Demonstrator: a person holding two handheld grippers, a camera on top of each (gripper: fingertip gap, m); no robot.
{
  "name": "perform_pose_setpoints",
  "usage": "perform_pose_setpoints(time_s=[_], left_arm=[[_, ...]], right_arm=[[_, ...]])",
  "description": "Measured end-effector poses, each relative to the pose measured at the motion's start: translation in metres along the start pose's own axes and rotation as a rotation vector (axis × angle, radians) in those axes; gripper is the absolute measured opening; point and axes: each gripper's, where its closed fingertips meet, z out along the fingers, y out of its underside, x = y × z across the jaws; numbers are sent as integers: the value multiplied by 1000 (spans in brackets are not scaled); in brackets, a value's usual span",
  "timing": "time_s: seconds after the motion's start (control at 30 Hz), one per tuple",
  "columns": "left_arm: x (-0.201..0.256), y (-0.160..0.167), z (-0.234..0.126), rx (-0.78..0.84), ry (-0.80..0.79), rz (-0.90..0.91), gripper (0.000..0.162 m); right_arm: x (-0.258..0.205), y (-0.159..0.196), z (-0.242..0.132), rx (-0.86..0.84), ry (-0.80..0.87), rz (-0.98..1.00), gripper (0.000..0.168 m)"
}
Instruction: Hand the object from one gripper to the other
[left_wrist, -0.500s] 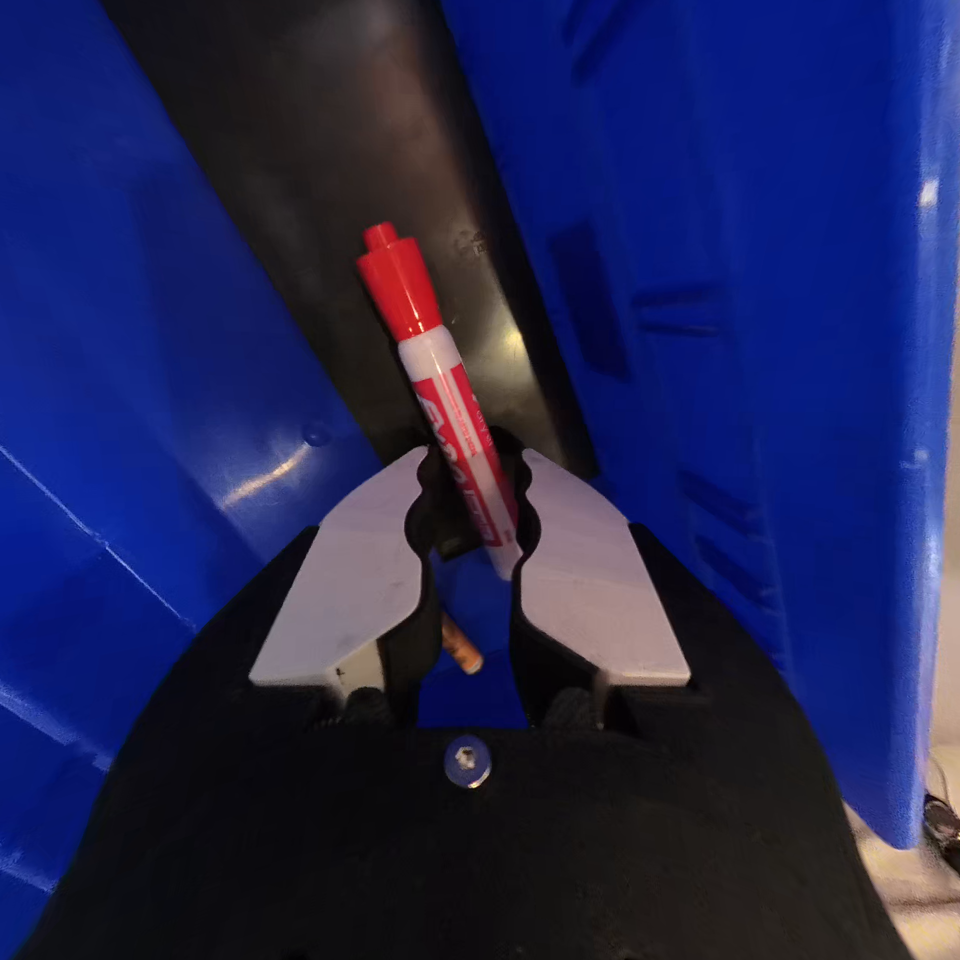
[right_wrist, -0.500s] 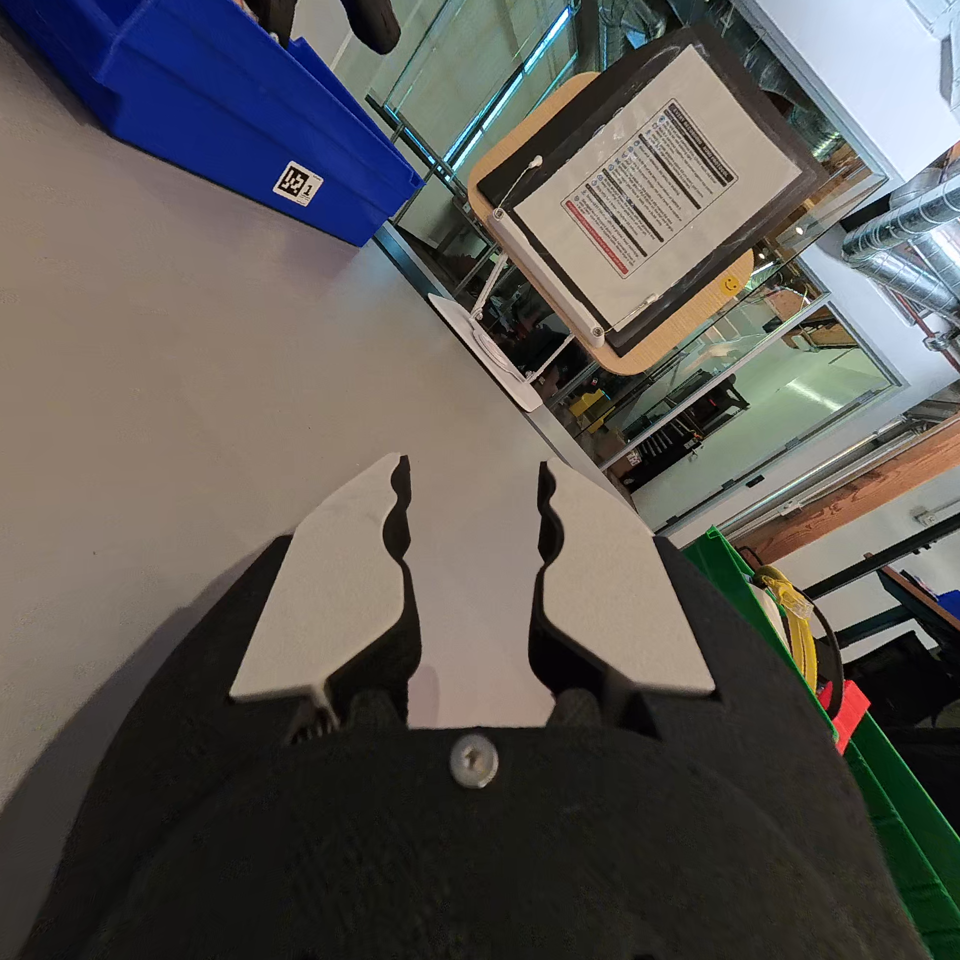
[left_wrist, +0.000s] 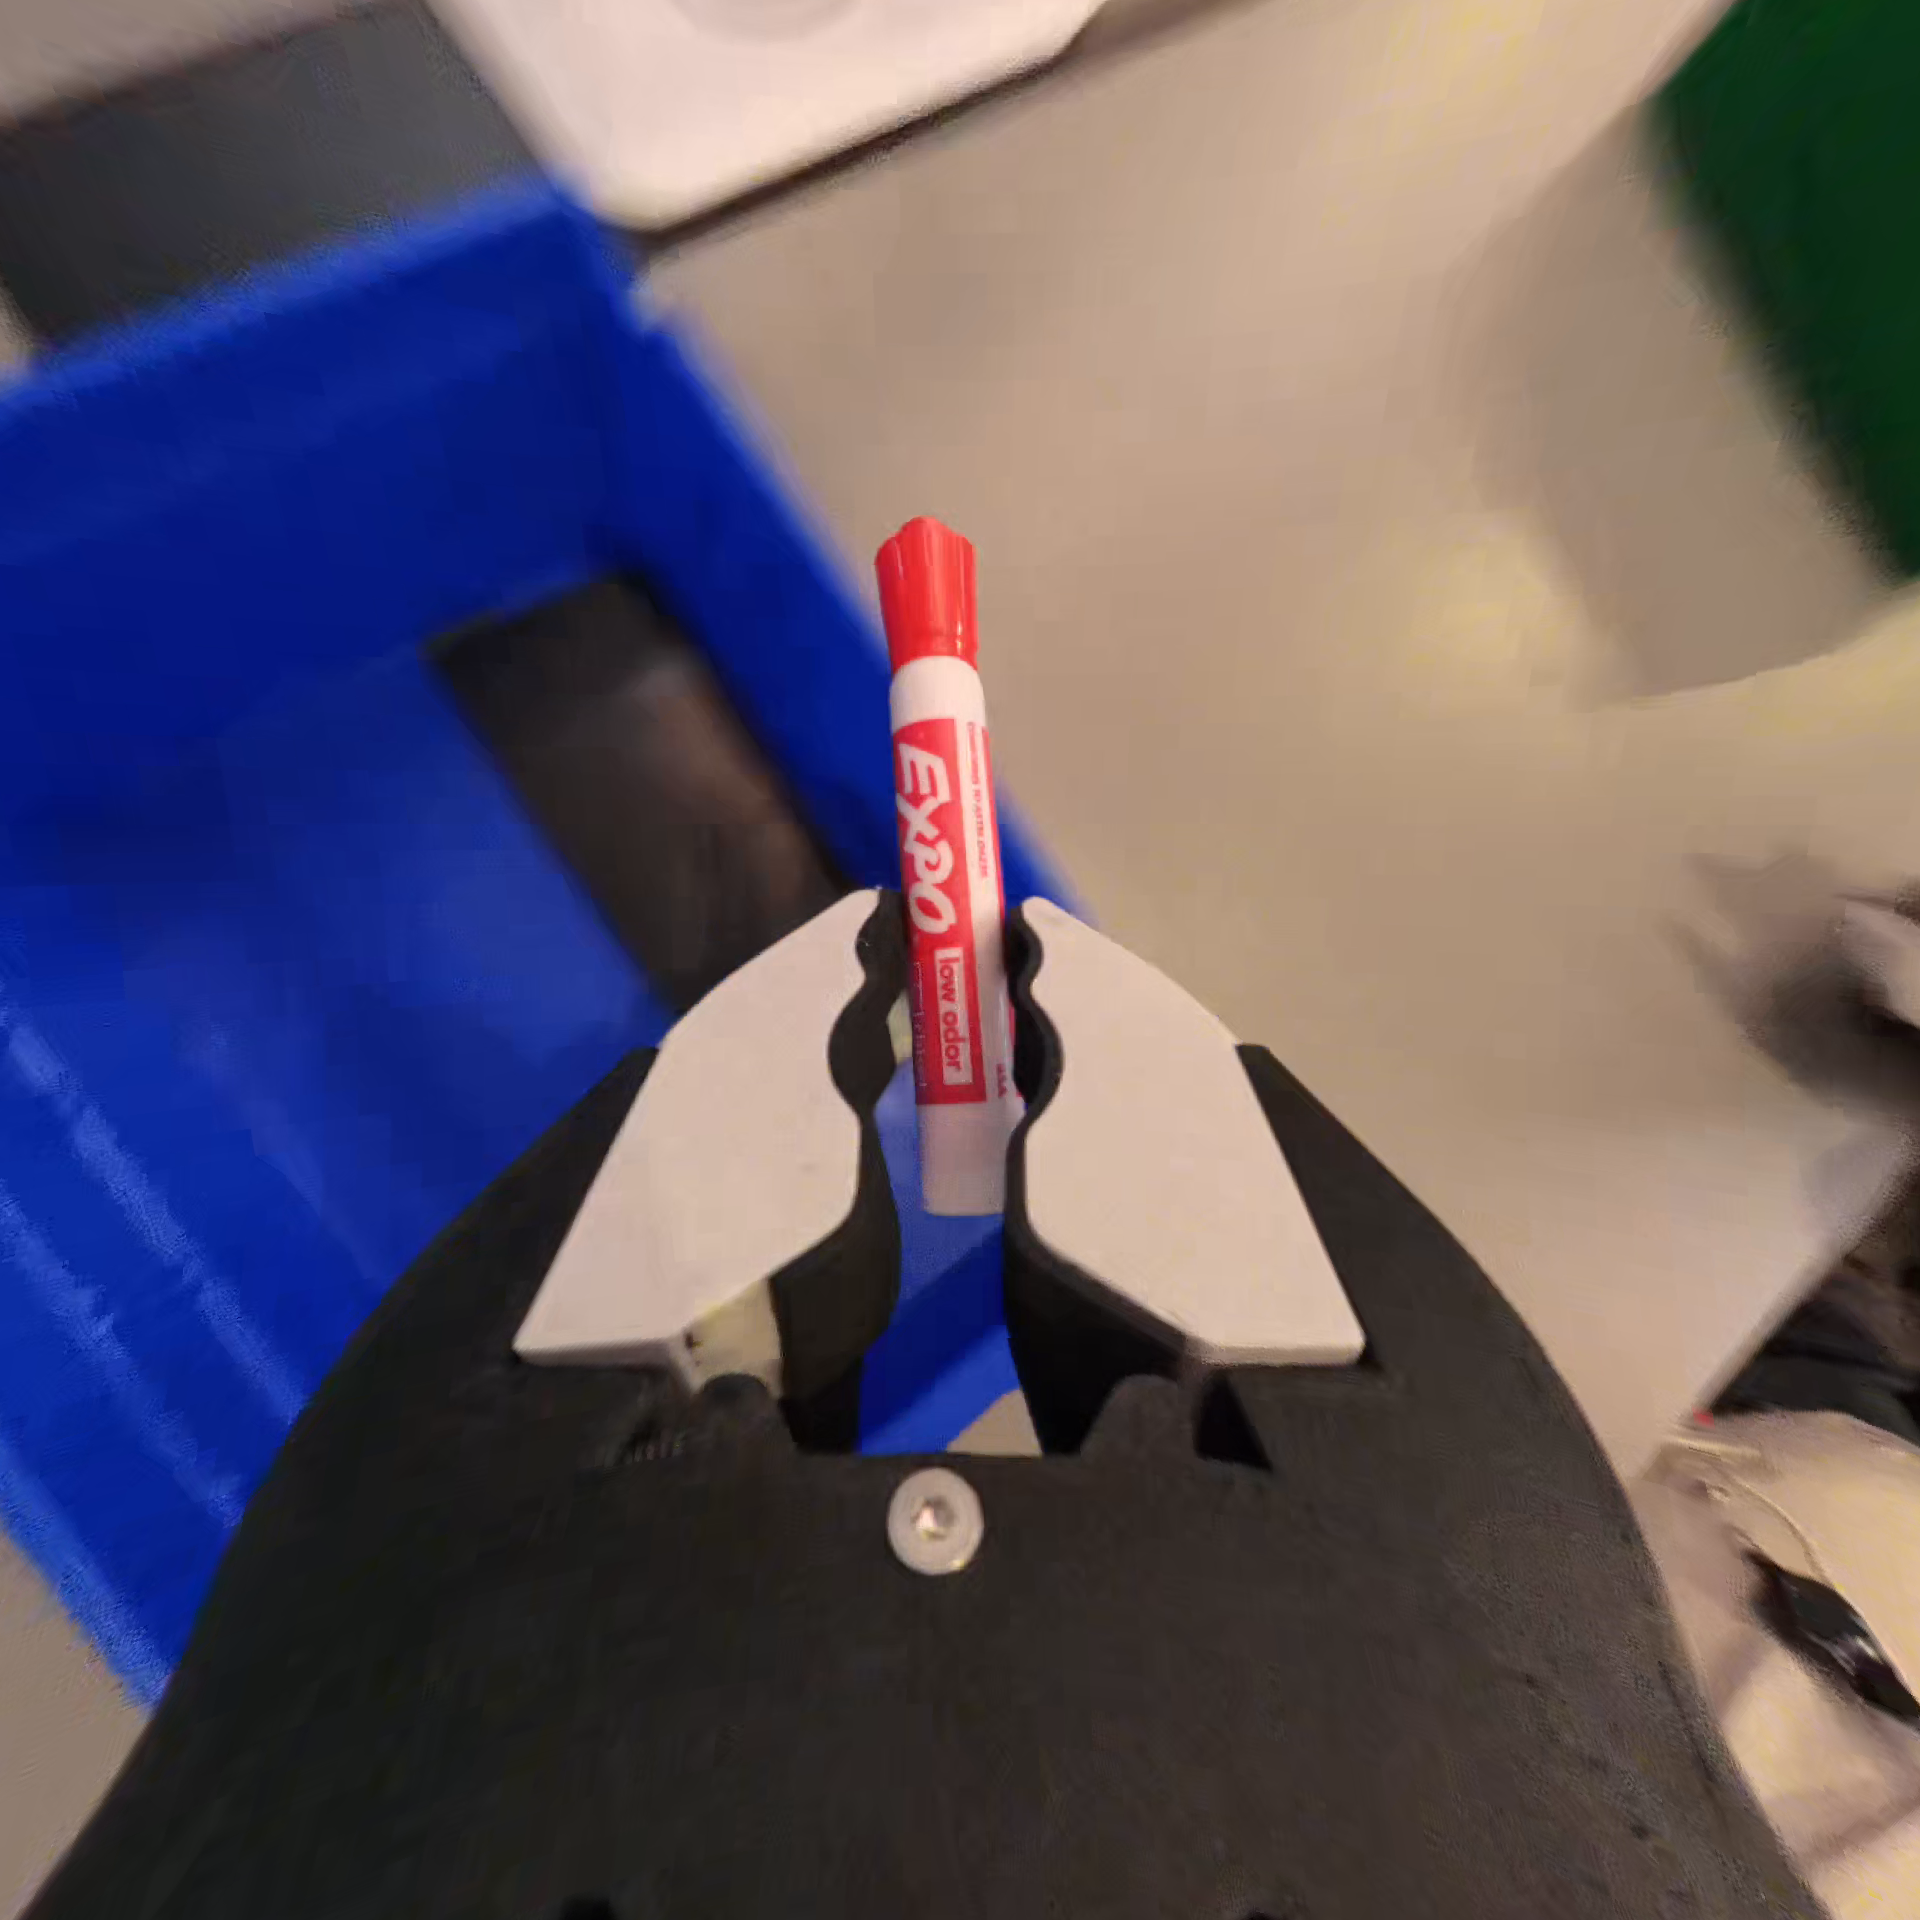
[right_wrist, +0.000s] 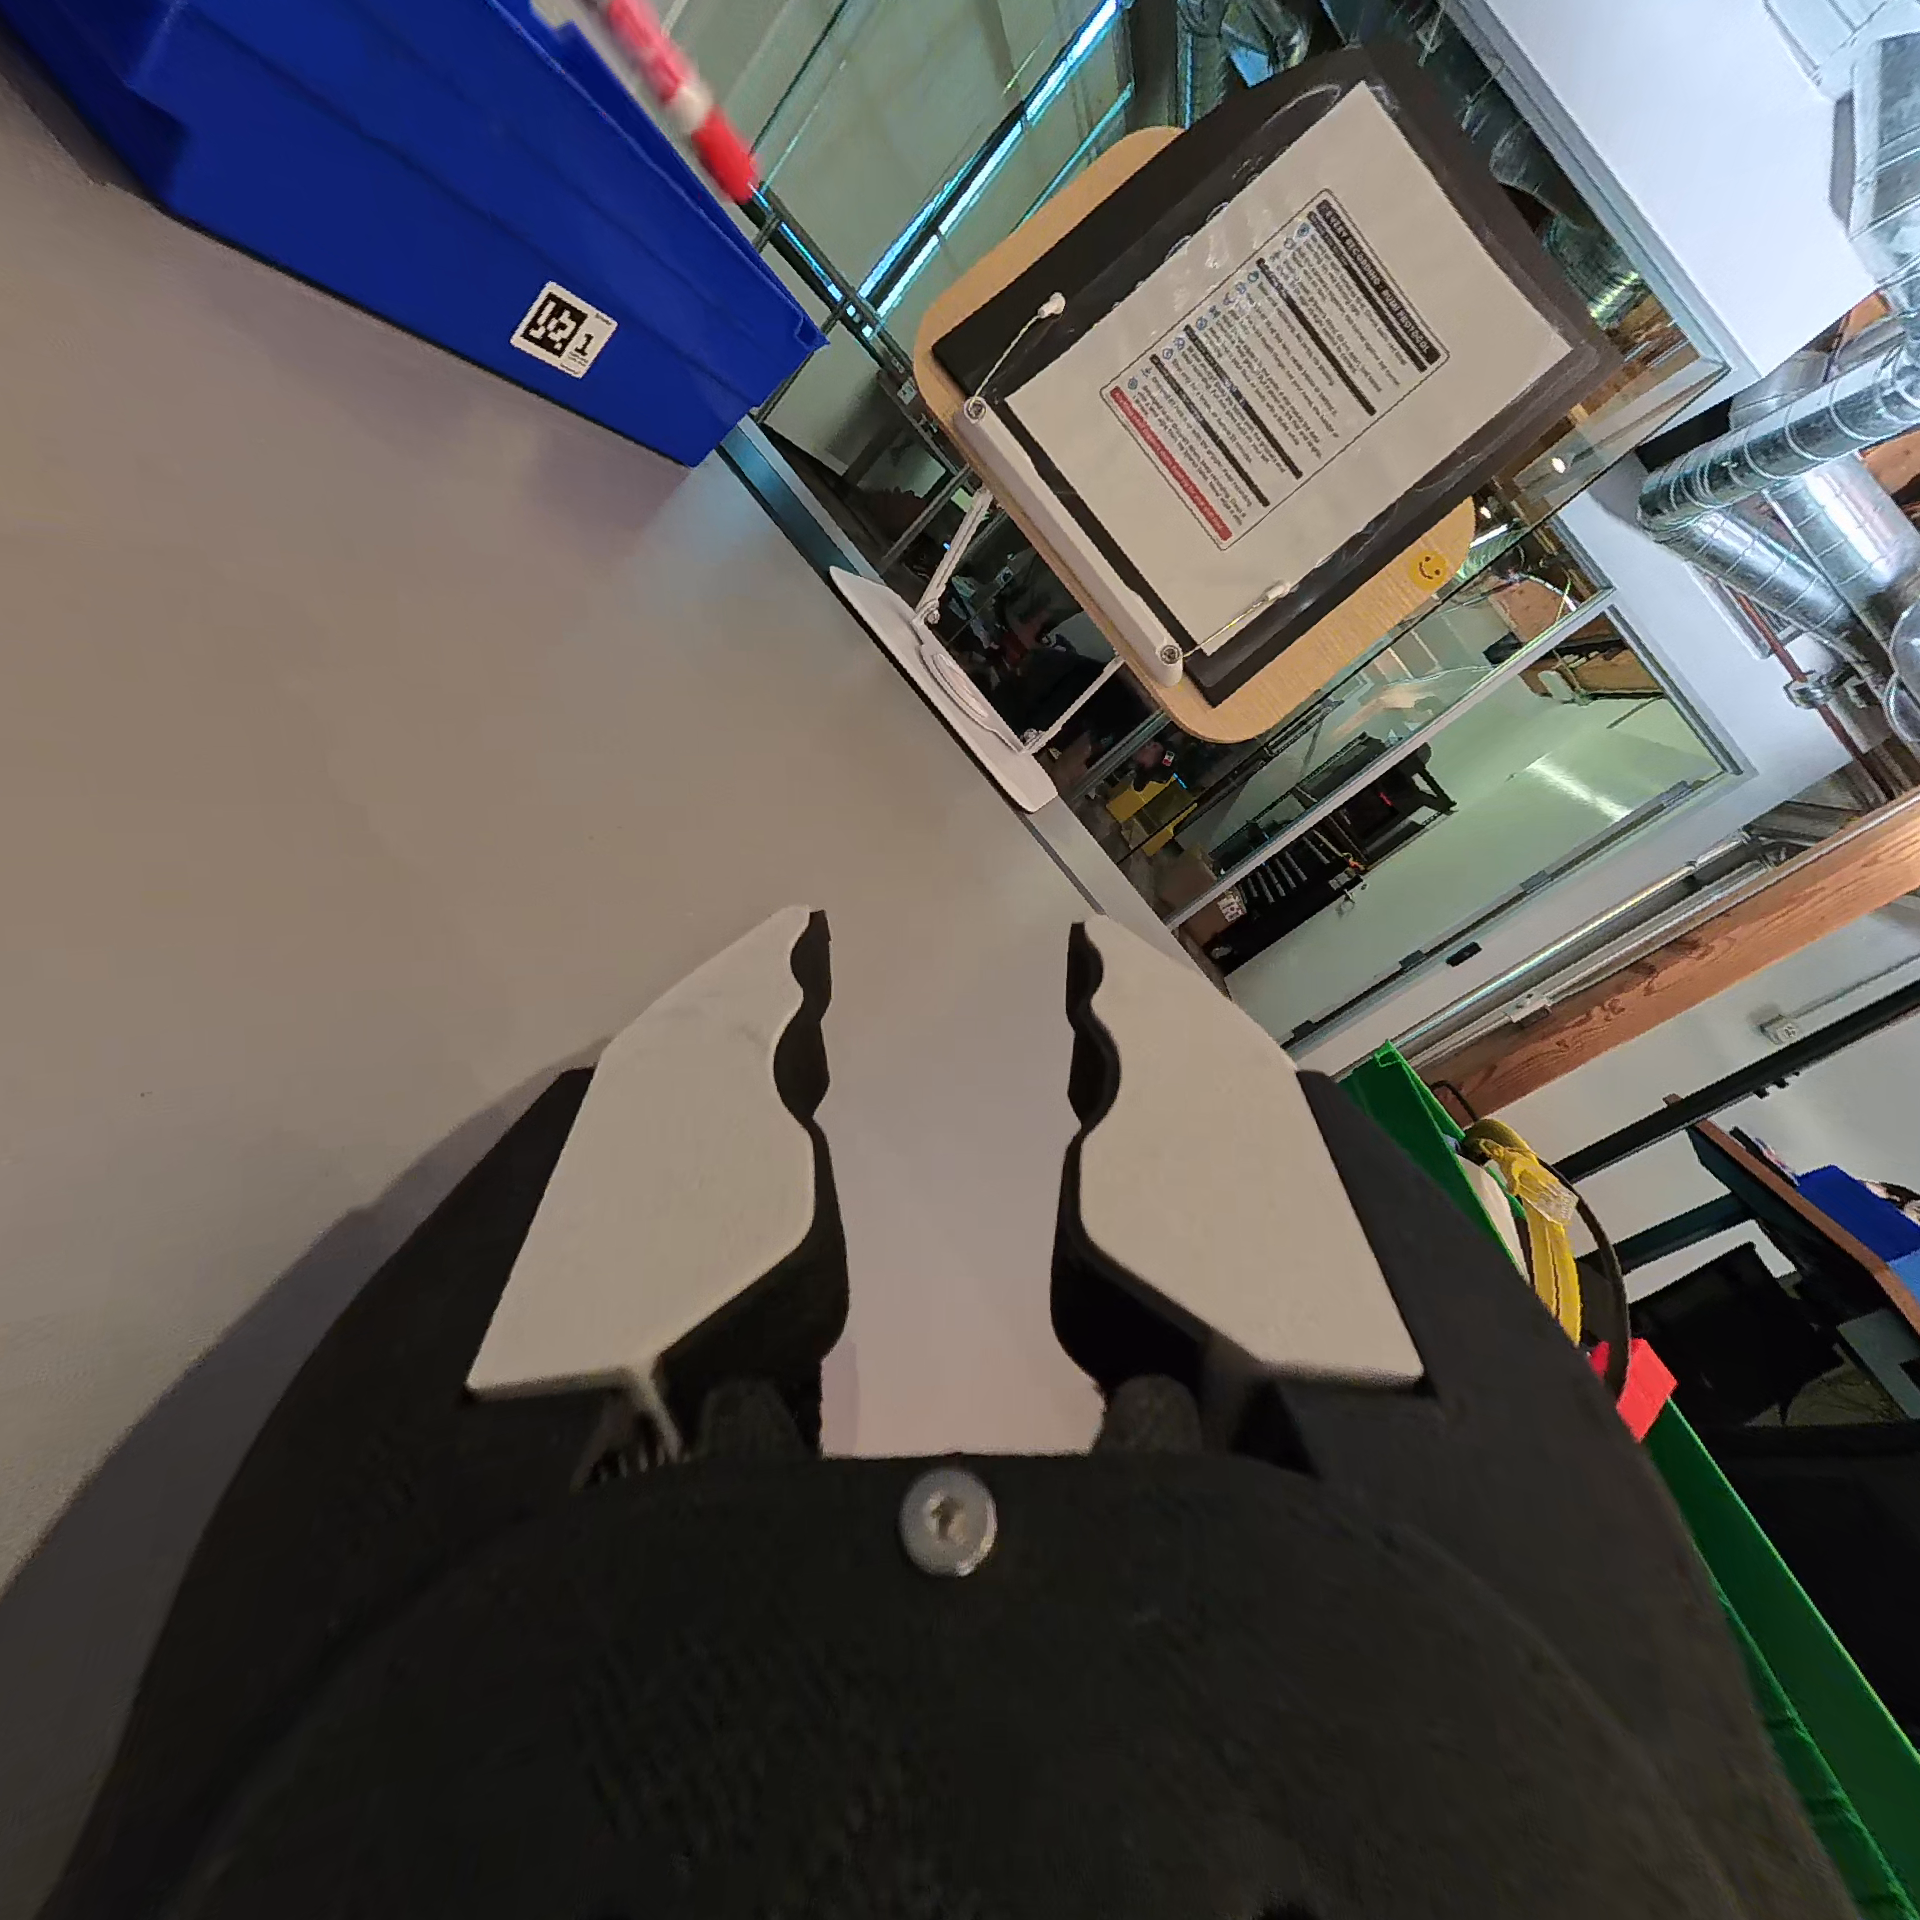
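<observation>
One red marker (left_wrist: 940, 831) clamped in left gripper (left_wrist: 951, 914), seemingly upright

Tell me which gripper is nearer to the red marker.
Left. The left gripper is shut on the red marker, gripping its lower barrel. The right gripper is open and empty over the table; the marker shows far off in its view.

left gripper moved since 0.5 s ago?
Yes. The left gripper, shut on the marker, has lifted out of the blue bin, which now lies below and left.
</observation>
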Motion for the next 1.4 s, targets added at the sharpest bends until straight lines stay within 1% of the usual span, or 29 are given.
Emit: perform_pose_setpoints(time_s=[0.1,0.17,0.23,0.27,0.3,0.37,0.4,0.43,0.5,0.57,0.63,0.7,0.87,0.9,0.93,1.0,1.07,1.13,1.17,1.2,1.23,1.3,1.4], left_arm=[[88,-34,-44,239,324,183,19],[149,-38,-66,306,522,295,19],[202,-34,-74,321,640,411,19],[227,-30,-76,325,700,459,18],[252,-26,-78,324,766,490,18],[296,-19,-83,339,892,545,18],[313,-12,-81,333,928,577,19],[326,-6,-76,320,930,608,18],[345,6,-63,295,897,673,19],[357,12,-54,295,860,698,18],[364,17,-49,285,854,719,19],[370,23,-47,274,859,743,18],[381,37,-41,242,852,794,19],[383,39,-40,241,847,800,19],[385,42,-40,236,854,805,19],[388,45,-39,234,843,819,18],[391,48,-39,241,850,845,19],[390,50,-37,234,822,856,20],[388,49,-37,231,804,852,31],[386,47,-39,237,794,833,47],[385,45,-44,236,801,808,59],[387,45,-58,232,853,750,67],[394,49,-81,252,915,719,68]], right_arm=[[0,0,0,-2,5,-17,44],[0,-5,-2,19,13,-27,43],[2,-15,-6,66,25,-9,41],[6,-23,-9,105,36,61,40],[9,-36,-14,158,35,196,40],[17,-76,-30,334,-24,519,40],[26,-98,-41,440,-51,662,40],[39,-116,-50,532,-66,795,40],[67,-134,-63,639,-98,1035,41],[81,-138,-65,643,-151,1203,48],[79,-140,-65,621,-205,1273,52],[76,-137,-64,607,-187,1306,51],[77,-137,-68,678,-186,1399,50],[79,-139,-69,698,-197,1401,49],[78,-141,-70,705,-210,1394,44],[75,-147,-74,728,-251,1360,21],[75,-151,-78,728,-267,1335,20],[76,-150,-80,687,-226,1259,19],[81,-148,-81,658,-164,1200,19],[87,-145,-84,630,-90,1121,20],[94,-144,-89,599,-17,1019,19],[105,-142,-99,510,136,765,20],[111,-152,-115,385,316,293,19]])
